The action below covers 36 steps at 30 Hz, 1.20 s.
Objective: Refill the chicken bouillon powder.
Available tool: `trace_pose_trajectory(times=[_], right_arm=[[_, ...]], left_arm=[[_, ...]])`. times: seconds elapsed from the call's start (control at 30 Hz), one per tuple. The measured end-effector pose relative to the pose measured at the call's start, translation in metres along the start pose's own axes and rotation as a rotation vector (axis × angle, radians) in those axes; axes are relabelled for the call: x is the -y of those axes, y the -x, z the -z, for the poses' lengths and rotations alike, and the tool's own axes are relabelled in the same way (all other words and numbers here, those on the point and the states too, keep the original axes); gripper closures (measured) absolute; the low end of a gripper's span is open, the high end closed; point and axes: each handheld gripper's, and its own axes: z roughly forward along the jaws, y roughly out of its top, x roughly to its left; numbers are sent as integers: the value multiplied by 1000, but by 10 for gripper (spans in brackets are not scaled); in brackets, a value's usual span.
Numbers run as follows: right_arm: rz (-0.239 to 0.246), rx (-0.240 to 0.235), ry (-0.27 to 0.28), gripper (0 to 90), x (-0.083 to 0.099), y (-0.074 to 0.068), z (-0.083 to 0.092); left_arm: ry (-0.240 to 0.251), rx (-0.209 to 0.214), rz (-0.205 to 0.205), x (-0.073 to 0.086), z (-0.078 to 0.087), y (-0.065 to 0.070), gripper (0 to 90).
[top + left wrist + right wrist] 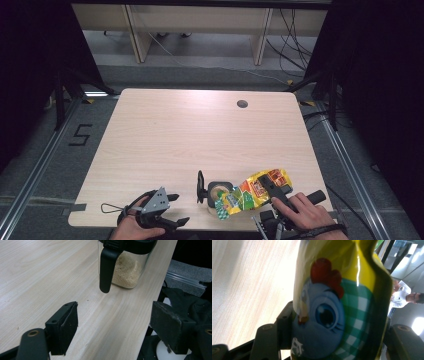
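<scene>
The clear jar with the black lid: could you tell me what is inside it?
The jar holds pale tan granules in its lower part. The black lid and handle cover the rest.

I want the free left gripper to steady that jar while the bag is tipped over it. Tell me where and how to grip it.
Grip the jar by its black handle, coming in level from the left gripper side. The handle hangs upright, facing those open fingers, and is narrow enough to fit between them. The right gripper holds the bag over the jar's other side.

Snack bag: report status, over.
Right gripper shut on snack bag, tipped over open jar. Left gripper open, idle. Nothing in the way.
</scene>
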Motion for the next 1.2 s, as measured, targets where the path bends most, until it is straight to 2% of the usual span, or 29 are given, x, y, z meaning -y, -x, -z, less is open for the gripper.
trace_pose_trajectory(times=[0.3,0.53,1.2], right_arm=[[9,4,18,389,1,0,-2],[11,4,7,389,1,0,-2],[-13,-6,8,389,4,-1,-5]], left_arm=[[-2,1,-1,0,0,0,221],[-1,1,-1,0,0,0,221],[-1,0,-8,0,0,0,221]])
